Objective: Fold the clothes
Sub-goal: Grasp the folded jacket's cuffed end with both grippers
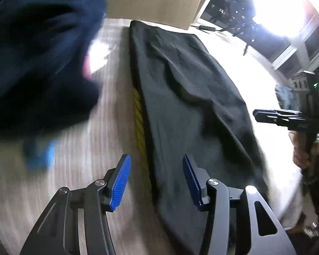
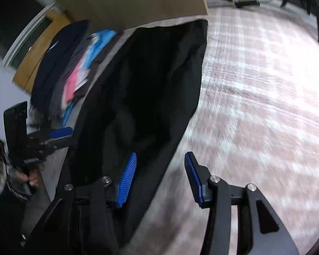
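Garment (image 1: 191,106), black, limp and light, lies flat on the surface (image 1: 108,127); grip its edges. Both tools, left (image 1: 157,182) and right (image 2: 160,179), gape, holding nothing.

The left gripper (image 1: 157,182) is reaching forward toward twelve o'clock, its jaws standing wide apart with nothing between the blue pads (image 1: 121,183). The right gripper (image 2: 160,180) is doing likewise, jaws spread and empty, pads (image 2: 127,179) ridged and bare. From the left wrist, the right gripper is showing at three o'clock, a hand (image 1: 301,153) wrapping its handle. From the right wrist, the left gripper is sitting at nine o'clock, a hand (image 2: 28,177) gripping below it, sleeve trailing at eight o'clock.
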The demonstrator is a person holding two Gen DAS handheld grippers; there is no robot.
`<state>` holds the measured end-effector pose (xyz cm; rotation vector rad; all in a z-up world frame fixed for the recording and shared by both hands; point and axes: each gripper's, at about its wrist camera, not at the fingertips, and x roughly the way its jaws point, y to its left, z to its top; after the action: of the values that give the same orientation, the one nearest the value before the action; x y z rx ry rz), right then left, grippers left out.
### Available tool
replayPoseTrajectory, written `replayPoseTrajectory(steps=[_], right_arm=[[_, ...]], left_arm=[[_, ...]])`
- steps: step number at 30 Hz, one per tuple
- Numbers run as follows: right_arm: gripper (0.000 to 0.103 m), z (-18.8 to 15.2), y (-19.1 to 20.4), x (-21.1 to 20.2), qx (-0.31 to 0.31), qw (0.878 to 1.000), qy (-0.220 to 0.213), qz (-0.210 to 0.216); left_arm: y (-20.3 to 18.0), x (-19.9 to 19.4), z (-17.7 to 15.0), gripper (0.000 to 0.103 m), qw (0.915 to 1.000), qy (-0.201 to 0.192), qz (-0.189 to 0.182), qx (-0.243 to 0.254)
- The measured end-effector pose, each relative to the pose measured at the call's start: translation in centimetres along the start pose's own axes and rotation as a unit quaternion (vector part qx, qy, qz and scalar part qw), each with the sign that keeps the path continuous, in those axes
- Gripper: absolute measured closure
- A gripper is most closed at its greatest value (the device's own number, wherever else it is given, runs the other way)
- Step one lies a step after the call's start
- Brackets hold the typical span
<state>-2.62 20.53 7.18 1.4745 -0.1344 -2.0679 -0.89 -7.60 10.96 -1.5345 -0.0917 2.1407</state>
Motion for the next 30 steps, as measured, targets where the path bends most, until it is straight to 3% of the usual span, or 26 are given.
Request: replayPoseTrajectory(steps=[4,7,11,12,14,17,22,30], right_arm=[[0.056,-5.8,4.6,-3.3,-0.067,0.997,0.005,0.029],[0.056,-10.0,8.6,-3.2,-0.136,0.990,0.026,0.033],[0.056,-14.0,13.1,-0.9,-0.245,0.968,0.046,-0.009],[0.056,-14.6,13.8,-0.3,-0.266,0.963,0.047,-0.026],[0.056,-15.3,14.4,0.8,-0.290,0.954,0.045,-0.061],[0.057,-15.6,14.2,1.7,-0.286,0.954,0.047,-0.071],[0.077,-15.4,13.9,1.2,-0.281,0.956,0.044,-0.074],[0.082,-15.5,14.4,-1.0,-0.291,0.952,0.032,-0.088]], left_arm=[[-0.2,-1.7,-5.6,0.055,0.9973,0.047,-0.032,-0.046],[-0.5,-1.5,-7.8,0.055,0.9942,0.066,-0.047,-0.070],[-1.6,-0.5,-8.2,0.058,0.9944,0.071,-0.041,-0.067],[-1.7,-0.3,-8.2,0.066,0.9942,0.074,-0.040,-0.067],[-1.6,-0.2,-8.2,0.071,0.9935,0.077,-0.044,-0.071],[-1.2,-1.2,-8.7,0.074,0.9936,0.071,-0.048,-0.074],[-1.3,-2.4,-9.2,0.092,0.9926,0.058,-0.060,-0.088],[-2.5,-4.7,-9.9,0.094,0.9893,0.043,-0.098,-0.099]])
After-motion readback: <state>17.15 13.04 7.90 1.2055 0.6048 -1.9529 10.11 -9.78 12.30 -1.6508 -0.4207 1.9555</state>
